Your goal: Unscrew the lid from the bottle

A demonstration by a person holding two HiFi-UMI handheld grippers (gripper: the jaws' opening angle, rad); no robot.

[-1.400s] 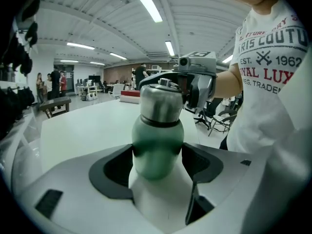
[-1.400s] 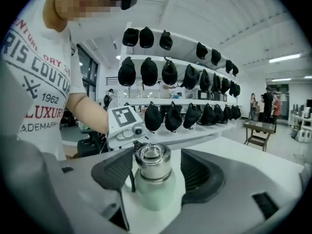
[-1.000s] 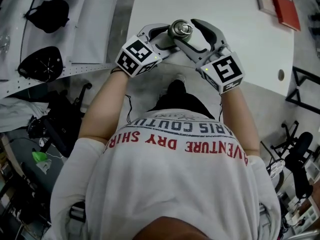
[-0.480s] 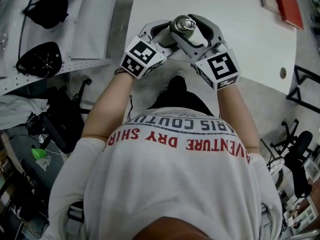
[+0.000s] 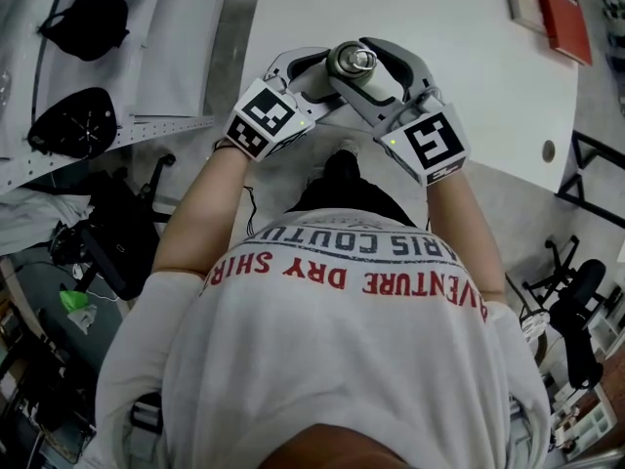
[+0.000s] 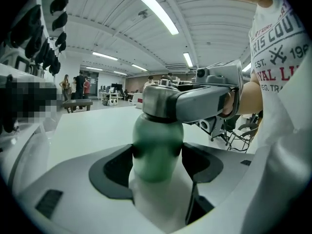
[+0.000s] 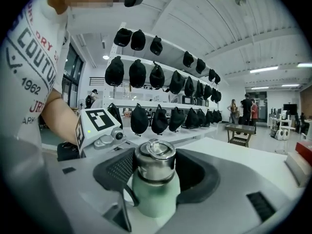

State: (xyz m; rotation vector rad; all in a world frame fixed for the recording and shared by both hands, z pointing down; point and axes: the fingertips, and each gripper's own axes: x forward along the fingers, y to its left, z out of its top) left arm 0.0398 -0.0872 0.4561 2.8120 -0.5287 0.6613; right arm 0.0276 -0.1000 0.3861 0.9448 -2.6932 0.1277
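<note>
A pale green bottle (image 6: 156,147) with a steel lid (image 5: 352,62) is held above the near edge of the white table (image 5: 439,27). My left gripper (image 6: 157,161) is shut on the bottle's body, with both dark pads against its sides. My right gripper (image 7: 155,173) reaches in from the right at lid height, and its pads sit against both sides of the lid (image 7: 154,165). In the head view the left gripper (image 5: 327,76) and right gripper (image 5: 369,68) meet around the bottle top. The bottle's lower part is hidden by the jaws.
A red book (image 5: 557,8) lies at the table's far right corner. White shelves with black caps (image 5: 83,125) stand to the left, and the caps (image 7: 146,118) also show in the right gripper view. People (image 6: 73,87) stand far back in the room.
The right gripper's jaws have drawn in round the lid and its marker cube has turned slightly. Both grippers and the bottle shifted a little toward the table.
</note>
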